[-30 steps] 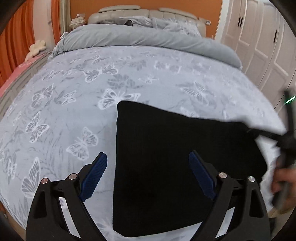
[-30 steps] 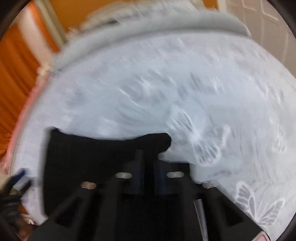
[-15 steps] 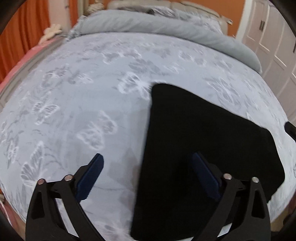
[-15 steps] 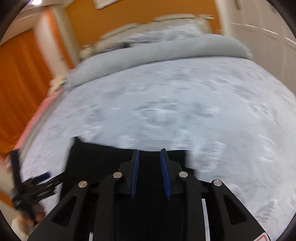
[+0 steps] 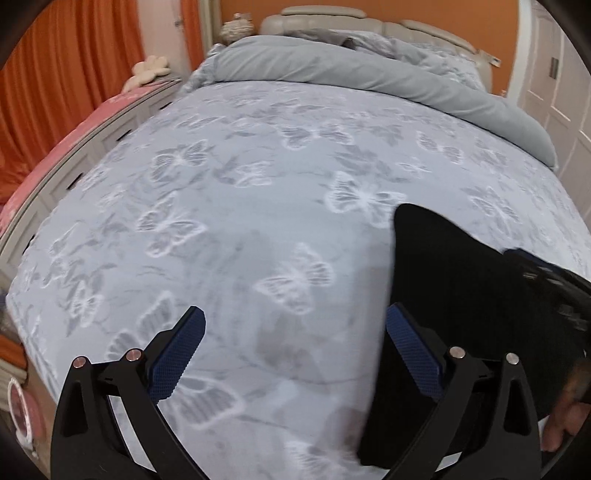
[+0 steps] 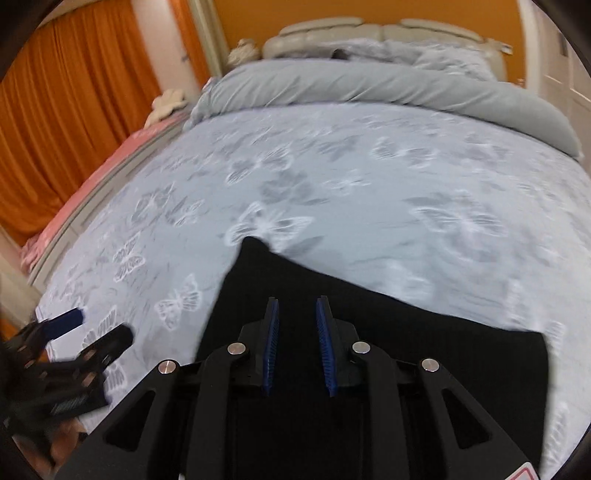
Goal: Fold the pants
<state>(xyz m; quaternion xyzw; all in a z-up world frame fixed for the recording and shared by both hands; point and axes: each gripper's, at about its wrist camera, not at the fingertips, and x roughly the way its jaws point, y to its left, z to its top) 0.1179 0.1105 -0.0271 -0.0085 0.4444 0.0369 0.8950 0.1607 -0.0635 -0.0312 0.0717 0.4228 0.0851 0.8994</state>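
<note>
Lying folded near the bed's (image 5: 258,229) front edge, the pants (image 6: 369,350) need only gentle smoothing, since left gripper (image 5: 295,354) fingers are spread wide and right gripper (image 6: 297,343) fingers part-released, both empty.

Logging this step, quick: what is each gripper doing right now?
Left gripper: open, holding nothing, over the bedspread.
Right gripper: partly open, holding nothing, above the pants.

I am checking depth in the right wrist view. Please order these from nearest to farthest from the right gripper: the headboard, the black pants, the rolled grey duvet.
1. black pants, directly under the right gripper
2. rolled grey duvet, across the bed's far end
3. headboard, behind the duvet, against the orange wall
</note>
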